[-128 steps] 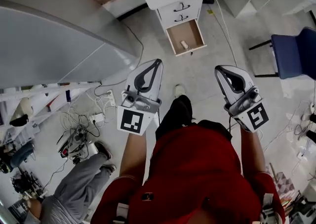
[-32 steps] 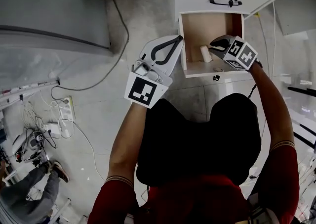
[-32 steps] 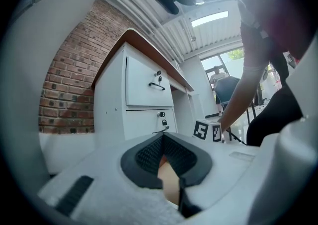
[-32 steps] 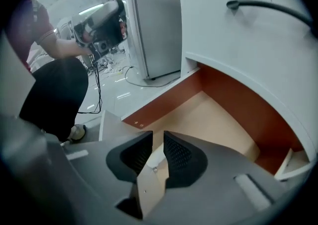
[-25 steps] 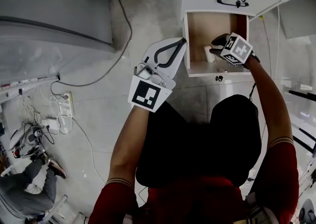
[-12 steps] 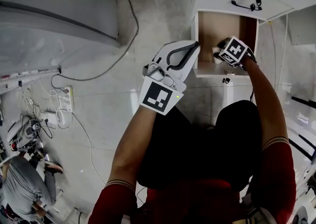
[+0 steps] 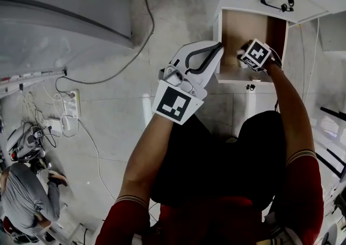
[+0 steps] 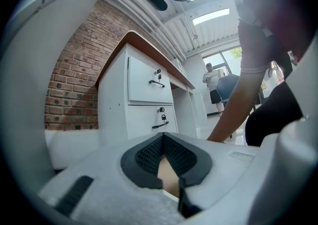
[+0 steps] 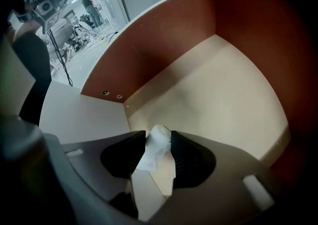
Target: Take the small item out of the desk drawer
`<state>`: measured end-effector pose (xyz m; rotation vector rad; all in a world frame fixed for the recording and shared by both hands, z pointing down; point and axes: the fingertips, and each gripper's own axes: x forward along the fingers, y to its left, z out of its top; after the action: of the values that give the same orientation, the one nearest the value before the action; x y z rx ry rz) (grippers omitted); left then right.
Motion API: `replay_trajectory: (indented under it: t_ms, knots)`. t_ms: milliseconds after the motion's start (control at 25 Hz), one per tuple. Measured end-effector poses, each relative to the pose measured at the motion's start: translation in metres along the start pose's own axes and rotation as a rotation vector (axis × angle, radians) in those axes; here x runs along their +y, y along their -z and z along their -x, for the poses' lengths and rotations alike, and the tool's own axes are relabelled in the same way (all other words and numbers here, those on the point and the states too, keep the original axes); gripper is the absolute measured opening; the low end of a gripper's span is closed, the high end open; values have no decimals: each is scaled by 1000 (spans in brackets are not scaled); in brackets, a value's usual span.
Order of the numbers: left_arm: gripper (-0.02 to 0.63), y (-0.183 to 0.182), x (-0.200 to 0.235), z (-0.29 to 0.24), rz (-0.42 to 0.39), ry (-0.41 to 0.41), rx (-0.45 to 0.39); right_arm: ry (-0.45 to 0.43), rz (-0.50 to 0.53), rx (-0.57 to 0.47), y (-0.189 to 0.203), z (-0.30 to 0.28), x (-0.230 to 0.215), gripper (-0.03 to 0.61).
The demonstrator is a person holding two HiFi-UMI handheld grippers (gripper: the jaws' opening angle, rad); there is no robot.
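Right gripper closing on small white item, pads seemingly touching it, inside open drawer. Lift-out still to do. Left gripper clenched, empty, idle.

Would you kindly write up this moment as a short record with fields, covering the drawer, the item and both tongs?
drawer: pulled open
small white item: inside the drawer, between the pads of the right tongs
right tongs: reaching into the drawer, jaws closing on the item, both pads touching it
left tongs: shut, nothing held, outside the drawer at its left side
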<state>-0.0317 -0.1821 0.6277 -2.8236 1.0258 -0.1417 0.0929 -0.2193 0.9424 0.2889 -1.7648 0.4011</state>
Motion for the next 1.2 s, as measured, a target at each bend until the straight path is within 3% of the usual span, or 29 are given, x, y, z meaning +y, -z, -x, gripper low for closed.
replay_trajectory:
  t_ms: [360, 640, 920, 1200]
  knots:
    - [0, 3, -2, -4, 4, 4, -3, 32, 64, -106, -8, 31, 5, 153]
    - [0, 16, 2, -11, 6, 10, 22, 139, 114, -243, -23, 92, 6, 153]
    - [0, 12, 6, -7, -23, 34, 40, 240, 123, -453, -52, 179, 21, 152]
    - [0, -28, 11, 9, -47, 28, 10, 305, 98, -708, -83, 269, 55, 152]
